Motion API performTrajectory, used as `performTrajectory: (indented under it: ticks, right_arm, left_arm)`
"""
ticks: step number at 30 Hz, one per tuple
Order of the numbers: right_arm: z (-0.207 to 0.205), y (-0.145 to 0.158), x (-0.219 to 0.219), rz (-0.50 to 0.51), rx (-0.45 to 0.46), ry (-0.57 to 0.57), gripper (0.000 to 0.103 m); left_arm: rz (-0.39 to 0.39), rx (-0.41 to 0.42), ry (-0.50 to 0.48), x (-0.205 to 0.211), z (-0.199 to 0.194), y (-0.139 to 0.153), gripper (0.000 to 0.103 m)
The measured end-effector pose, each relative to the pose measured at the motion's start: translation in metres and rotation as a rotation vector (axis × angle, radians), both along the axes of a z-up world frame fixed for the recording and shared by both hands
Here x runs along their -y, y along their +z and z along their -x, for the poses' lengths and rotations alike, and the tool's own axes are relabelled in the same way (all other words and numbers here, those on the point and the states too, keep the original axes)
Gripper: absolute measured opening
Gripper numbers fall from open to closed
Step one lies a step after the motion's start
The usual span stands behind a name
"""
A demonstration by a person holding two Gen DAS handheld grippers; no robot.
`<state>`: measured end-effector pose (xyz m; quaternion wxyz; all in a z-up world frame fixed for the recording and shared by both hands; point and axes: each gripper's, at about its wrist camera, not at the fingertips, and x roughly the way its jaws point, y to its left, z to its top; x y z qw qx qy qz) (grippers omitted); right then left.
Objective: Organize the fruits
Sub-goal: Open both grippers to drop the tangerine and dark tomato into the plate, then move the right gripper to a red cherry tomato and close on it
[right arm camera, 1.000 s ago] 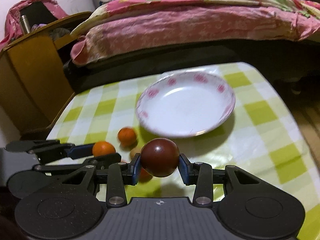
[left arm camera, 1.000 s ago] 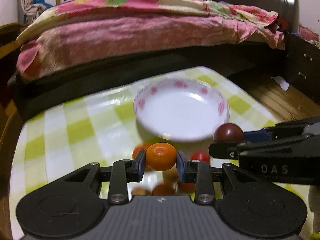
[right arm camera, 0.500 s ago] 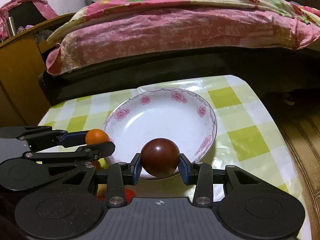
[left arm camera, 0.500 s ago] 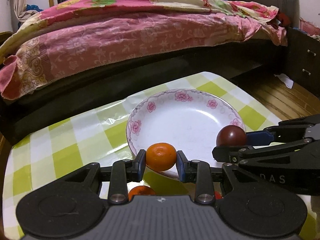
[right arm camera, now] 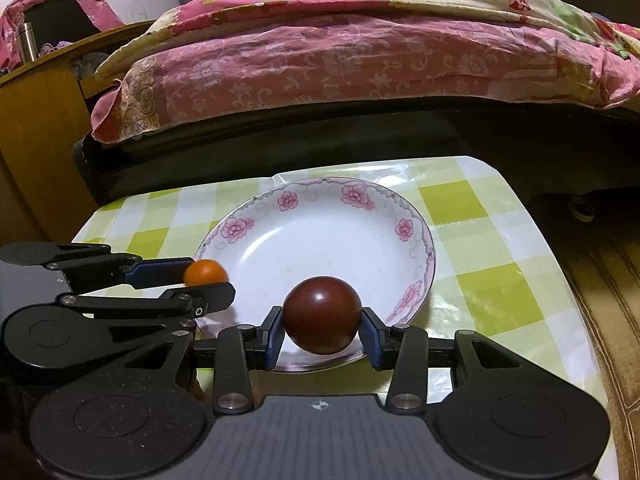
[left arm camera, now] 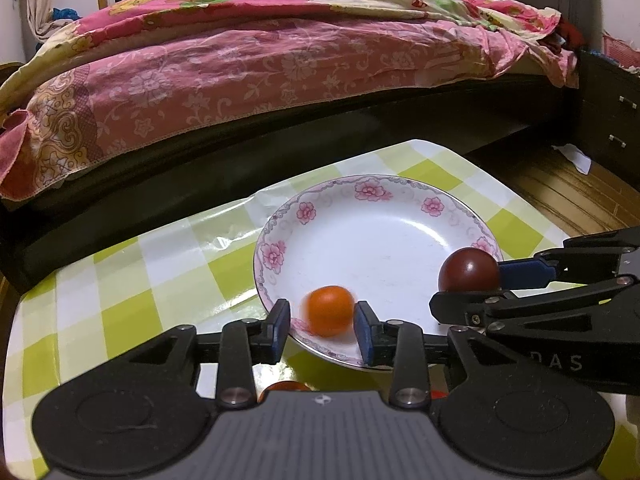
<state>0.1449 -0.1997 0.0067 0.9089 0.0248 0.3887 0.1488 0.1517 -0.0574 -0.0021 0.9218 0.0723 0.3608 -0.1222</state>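
- Orange (left arm camera: pixel 329 310) sits blurred between the left gripper (left arm camera: pixel 322 325) fingers, now spread wider than it, over the plate (left arm camera: pixel 384 240) on the desk, probably being dropped there.
- Right gripper (right arm camera: pixel 320 334) fingers clamp the dark fruit (right arm camera: pixel 321 314) above the plate's near rim, ready for release.

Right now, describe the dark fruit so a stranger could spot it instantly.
Find the white floral-rimmed plate on the green-checked table. Over its near edge, the right hand-held gripper clamps a dark maroon fruit, bigger and darker than the small orange one nearby.
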Motion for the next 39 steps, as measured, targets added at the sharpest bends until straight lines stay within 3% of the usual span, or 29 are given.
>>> performTrajectory:
  ticks: [17, 28, 39]
  right_arm:
    - [0.005, 0.008, 0.002, -0.02, 0.035, -0.008, 0.048]
    - [0.027, 0.013, -0.006, -0.026, 0.014, 0.036, 0.048]
    - [0.064, 0.01, -0.013, 0.017, -0.054, 0.065, 0.048]
  left_arm:
    - [0.006, -0.012, -0.019, -0.024, 0.032, 0.024, 0.048]
    - [0.038, -0.105, 0.007, -0.051, 0.067, 0.027, 0.049]
    - [0.034, -0.122, -0.071, -0.056, 0.088, 0.022, 0.049]
